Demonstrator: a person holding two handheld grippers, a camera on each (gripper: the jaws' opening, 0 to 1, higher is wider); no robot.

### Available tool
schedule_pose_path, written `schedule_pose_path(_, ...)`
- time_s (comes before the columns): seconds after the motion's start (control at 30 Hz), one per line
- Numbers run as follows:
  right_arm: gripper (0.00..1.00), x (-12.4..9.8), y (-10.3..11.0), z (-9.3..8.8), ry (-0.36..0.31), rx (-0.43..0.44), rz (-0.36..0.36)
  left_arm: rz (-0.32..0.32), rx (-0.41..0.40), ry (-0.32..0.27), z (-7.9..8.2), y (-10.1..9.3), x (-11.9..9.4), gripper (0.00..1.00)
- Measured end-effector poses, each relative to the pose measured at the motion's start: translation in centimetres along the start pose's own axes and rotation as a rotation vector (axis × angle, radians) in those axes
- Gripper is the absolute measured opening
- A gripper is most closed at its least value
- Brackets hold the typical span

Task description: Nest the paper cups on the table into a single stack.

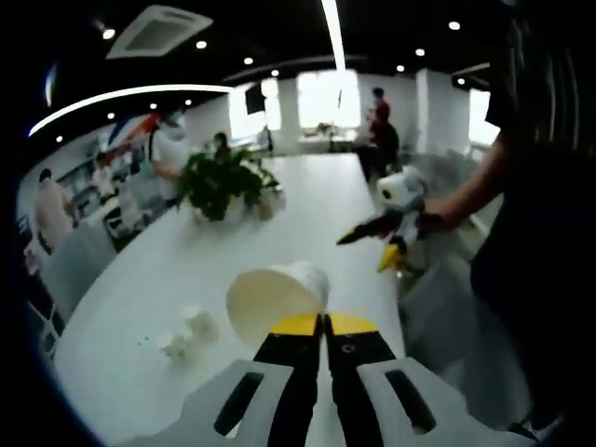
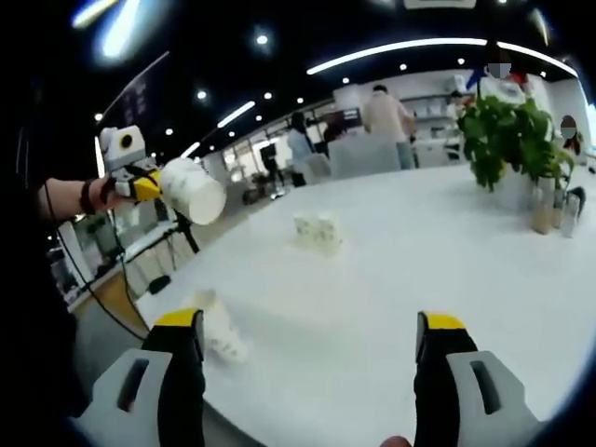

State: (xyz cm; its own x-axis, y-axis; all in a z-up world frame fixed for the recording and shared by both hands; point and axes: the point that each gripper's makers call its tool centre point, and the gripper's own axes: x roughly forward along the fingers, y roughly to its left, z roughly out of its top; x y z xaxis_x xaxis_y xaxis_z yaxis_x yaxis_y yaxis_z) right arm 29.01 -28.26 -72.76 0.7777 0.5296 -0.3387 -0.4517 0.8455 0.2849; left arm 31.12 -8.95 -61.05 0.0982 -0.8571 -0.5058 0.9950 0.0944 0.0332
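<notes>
Landmark: I take the potted plant (image 1: 222, 182) on the white table (image 1: 307, 214) as my reference for every place below.
Left gripper (image 1: 323, 325): my jaws are pressed together on the wall of a paper cup (image 1: 279, 298), which I hold lifted off the table, on my side of the plant, its open mouth turned toward the camera. In the right gripper view I see it (image 2: 193, 189) raised in the air, far to the side of the plant (image 2: 507, 135).
Why held so: I judge the cup is pinched by its rim and side so its mouth stays free, ready to be brought down over another cup.
Right gripper (image 2: 312, 328): my jaws stand wide apart with nothing between them, low over the table; I judge it is waiting to take or steady the next cup.
Remaining cups: a lying cup (image 2: 222, 332) sits at the table edge, touching or just beside my right gripper's left jaw, well away from the plant; a small pale cluster (image 2: 316, 230) lies between it and the plant, too blurred to say whether it is cups.
Stack: not yet formed, by my reading.
Writing: I can read no brand, label or lettering on the cups, grippers or table.
</notes>
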Motion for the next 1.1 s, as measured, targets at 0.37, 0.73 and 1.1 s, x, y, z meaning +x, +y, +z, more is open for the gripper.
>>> schedule_pose_path(0.37, 0.93, 0.5, 0.2, 0.2, 0.000, -0.007, 0.013, -0.042, 0.090, 0.103, -1.7, -2.2, 0.2, 0.00)
schedule_pose_path(0.73, 0.93, 0.4, 0.0, -0.2, -0.007, 0.009, 0.006, -0.098, 0.191, 0.220, -3.7, -3.7, 0.5, 0.00)
schedule_pose_path(1.1, 0.93, 0.4, -0.3, -0.2, -0.021, 0.029, -0.009, -0.169, 0.288, 0.332, -5.7, -5.2, 1.3, 0.00)
